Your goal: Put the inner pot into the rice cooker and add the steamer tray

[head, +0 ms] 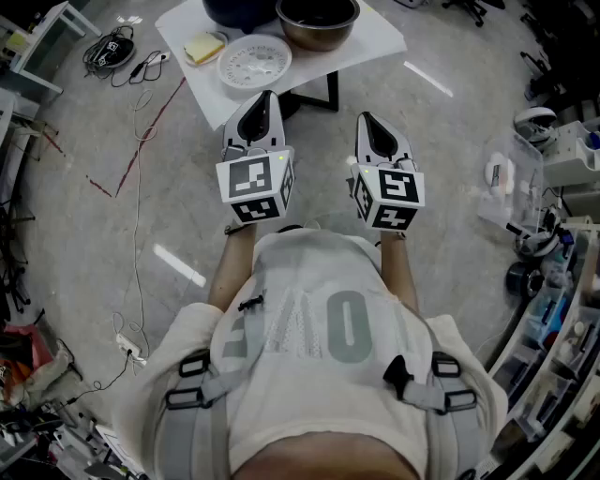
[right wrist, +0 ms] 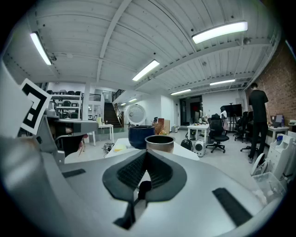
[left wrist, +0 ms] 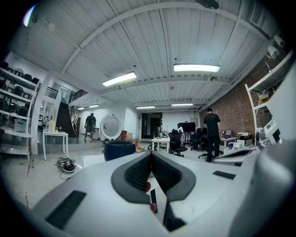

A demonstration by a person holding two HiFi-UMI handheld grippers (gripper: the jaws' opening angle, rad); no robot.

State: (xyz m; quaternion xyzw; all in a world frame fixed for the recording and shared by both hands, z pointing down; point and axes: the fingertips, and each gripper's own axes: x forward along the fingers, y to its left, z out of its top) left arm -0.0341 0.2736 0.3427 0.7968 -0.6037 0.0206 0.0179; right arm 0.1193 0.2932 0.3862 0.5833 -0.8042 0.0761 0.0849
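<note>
A white table [head: 375, 39] stands ahead of me, and I hold both grippers short of its near edge. On it are the dark blue rice cooker [head: 238, 9], the metal inner pot [head: 317, 21] to its right, and the white perforated steamer tray [head: 254, 62] in front. My left gripper [head: 264, 97] is shut and holds nothing; its camera shows the rice cooker [left wrist: 119, 150] beyond the closed jaws [left wrist: 151, 155]. My right gripper [head: 365, 118] is also shut and holds nothing. Past it, the inner pot [right wrist: 159, 142] stands beside the cooker [right wrist: 140, 136].
A yellow sponge [head: 203, 47] lies at the table's left. Cables and a power strip [head: 129, 349] trail over the floor on the left. Cluttered shelves [head: 562, 281] line the right side. Standing people [left wrist: 212, 134], office chairs and desks fill the far room.
</note>
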